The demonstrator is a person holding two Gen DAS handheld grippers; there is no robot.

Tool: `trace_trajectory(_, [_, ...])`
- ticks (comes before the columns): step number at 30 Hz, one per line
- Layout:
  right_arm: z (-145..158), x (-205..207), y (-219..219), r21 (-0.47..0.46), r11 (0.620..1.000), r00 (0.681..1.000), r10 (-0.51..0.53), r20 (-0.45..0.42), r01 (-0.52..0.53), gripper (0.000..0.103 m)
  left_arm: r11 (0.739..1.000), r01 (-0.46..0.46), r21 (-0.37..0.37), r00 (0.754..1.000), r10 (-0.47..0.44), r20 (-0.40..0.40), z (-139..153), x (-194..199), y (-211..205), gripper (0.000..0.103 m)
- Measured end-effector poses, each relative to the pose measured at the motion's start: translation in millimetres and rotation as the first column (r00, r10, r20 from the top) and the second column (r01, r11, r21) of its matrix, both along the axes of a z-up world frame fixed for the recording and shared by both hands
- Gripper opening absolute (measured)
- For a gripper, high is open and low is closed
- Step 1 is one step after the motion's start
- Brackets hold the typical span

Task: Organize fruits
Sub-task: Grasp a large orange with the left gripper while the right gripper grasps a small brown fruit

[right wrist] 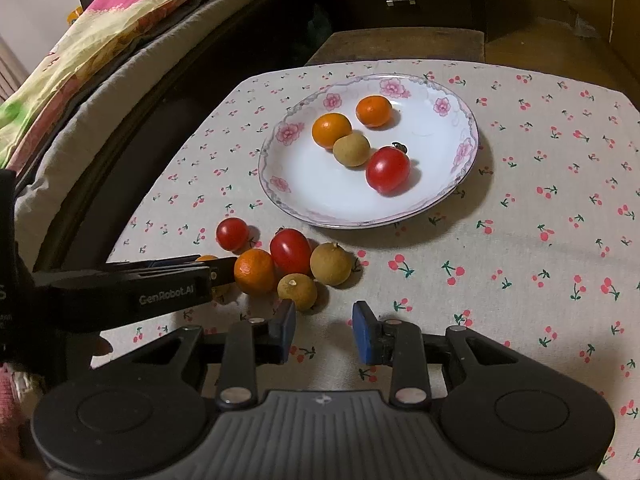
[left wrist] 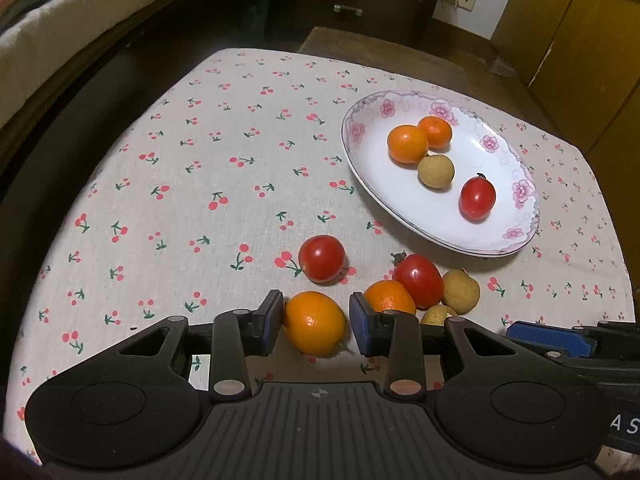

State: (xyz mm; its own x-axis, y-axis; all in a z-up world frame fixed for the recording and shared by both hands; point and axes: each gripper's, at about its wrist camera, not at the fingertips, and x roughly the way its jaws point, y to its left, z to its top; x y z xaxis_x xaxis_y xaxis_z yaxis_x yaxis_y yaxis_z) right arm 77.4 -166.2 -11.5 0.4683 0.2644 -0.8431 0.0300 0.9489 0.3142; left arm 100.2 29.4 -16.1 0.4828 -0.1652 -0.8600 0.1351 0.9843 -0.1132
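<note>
On the bench: a cloth with little red cherries covers it.
Plate: a white plate with pink flowers sits on the far side of the cloth.
In the plate: two small oranges, one tan round fruit and one red tomato.
Loose fruit: a small heap lies on the cloth near the plate, with a red tomato, an orange, a big tan fruit and a little tan fruit all touching.
Lone tomato: another red tomato sits a bit apart from the heap.
Left claw: the left claw has an orange between its two blue pads. The left pad touches the fruit. The right pad is just beside it, and I cannot tell if it squeezes.
Right claw: the right claw is low over the cloth, its fingers apart with nothing between them. The little tan fruit is just in front of its left finger.
Beside the bench: a bed with a bright blanket.
</note>
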Motion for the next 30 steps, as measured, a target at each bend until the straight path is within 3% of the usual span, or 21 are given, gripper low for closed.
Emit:
trace_trajectory(17, [2,3,-11,0.005,0.998,0.998,-0.066,0.006,0.066,0.032,1.000,0.015,-0.010,1.000,-0.014,0.008,7,-15,8,0.042])
trace_trajectory(30, [-13,16,13,0.030,1.000,1.000,-0.007,-0.009,0.008,0.032,0.999,0.029,-0.035,1.000,-0.029,-0.004,8,-20,15,0.042])
